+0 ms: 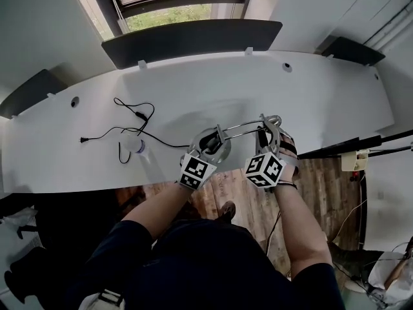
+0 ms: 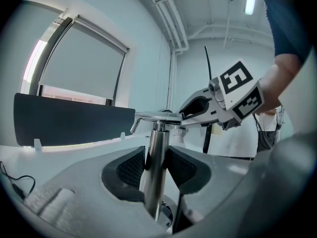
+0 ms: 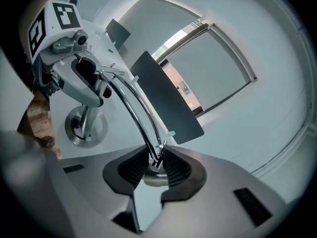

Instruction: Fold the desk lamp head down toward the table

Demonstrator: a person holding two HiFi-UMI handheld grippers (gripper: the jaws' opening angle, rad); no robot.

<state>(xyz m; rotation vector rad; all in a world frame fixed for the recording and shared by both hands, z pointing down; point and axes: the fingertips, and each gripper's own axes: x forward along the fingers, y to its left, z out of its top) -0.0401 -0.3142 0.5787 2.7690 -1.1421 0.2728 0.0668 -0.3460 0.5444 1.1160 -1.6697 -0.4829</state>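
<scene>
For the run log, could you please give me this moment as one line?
left gripper: shut on lamp post | right gripper: shut on lamp head | lamp base: on white desk

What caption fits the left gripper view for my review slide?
Left tool clamped on the desk lamp's chrome post; right tool grips the arm above.

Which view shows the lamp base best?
Right gripper view: the lamp base shows nearly whole. Head view has the left gripper covering part of it; left gripper view catches only a sliver under the post.
</scene>
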